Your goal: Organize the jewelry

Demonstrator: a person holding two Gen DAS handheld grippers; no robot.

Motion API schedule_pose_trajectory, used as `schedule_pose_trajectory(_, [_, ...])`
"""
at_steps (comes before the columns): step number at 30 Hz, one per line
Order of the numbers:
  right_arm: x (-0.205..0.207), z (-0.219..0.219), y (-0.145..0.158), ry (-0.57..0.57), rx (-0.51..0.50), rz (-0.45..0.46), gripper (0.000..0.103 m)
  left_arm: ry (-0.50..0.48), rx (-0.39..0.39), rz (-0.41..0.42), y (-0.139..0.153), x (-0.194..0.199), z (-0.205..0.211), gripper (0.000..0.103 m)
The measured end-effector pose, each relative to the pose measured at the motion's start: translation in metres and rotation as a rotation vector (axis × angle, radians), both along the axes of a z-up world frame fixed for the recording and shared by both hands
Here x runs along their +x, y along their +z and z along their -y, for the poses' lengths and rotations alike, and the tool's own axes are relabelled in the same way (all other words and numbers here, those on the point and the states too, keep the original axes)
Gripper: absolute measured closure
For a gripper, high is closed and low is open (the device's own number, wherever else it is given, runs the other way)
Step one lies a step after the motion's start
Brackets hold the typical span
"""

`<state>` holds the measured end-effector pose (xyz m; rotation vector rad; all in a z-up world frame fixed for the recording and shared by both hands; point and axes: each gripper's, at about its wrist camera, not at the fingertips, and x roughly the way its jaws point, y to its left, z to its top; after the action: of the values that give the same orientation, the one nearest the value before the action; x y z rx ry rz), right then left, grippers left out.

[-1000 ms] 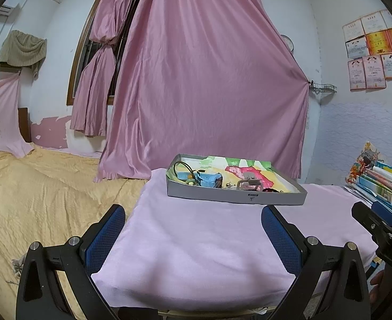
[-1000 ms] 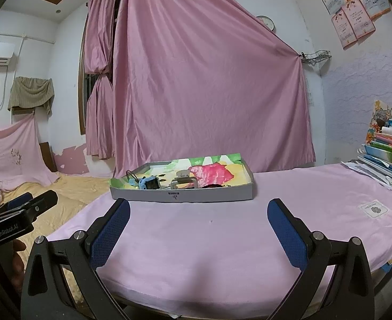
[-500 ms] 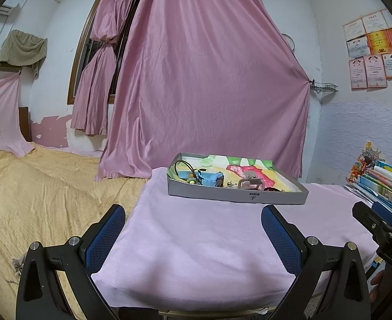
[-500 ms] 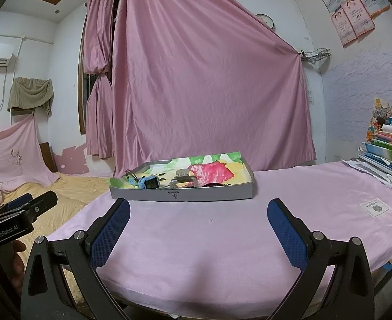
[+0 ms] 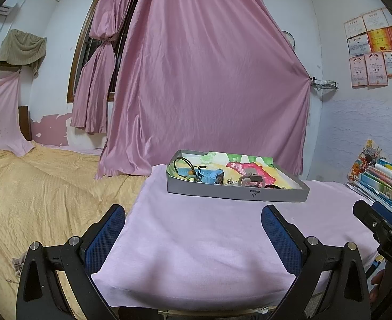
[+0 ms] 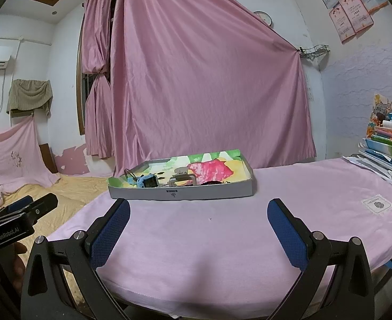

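Note:
A shallow grey tray (image 5: 236, 194) (image 6: 180, 193) with a colourful lining sits on the pink-covered table, far ahead of both grippers. Inside it lie a blue watch (image 5: 209, 176) (image 6: 148, 180), a grey hair clip (image 5: 250, 180) (image 6: 181, 180), a dark band (image 5: 272, 186) (image 6: 213, 183) and small pieces too tiny to make out. My left gripper (image 5: 193, 224) is open over the table's near edge with nothing between its blue pads. My right gripper (image 6: 198, 222) is open too, equally empty. Each gripper shows at the edge of the other's view.
Pink cloth (image 6: 222, 229) covers the table. A stack of books and papers (image 5: 380, 178) (image 6: 388, 144) stands at the right. A bed with a yellow cover (image 5: 36, 192) lies to the left. A pink curtain (image 5: 209, 80) hangs behind the tray.
The tray sits very slightly higher in the left wrist view; otherwise both grippers stay open and nearly still.

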<state>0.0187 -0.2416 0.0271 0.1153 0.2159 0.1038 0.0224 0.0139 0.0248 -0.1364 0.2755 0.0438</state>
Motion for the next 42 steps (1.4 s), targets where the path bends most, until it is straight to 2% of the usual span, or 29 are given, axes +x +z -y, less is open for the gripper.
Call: schedule_pose_trajectory(42, [0.0032,0.0016,-0.0037,0.001,0.015,-0.015,0.002,-0.002,0.002,-0.007,-0.0022,0.0034,0.0000,0.000])
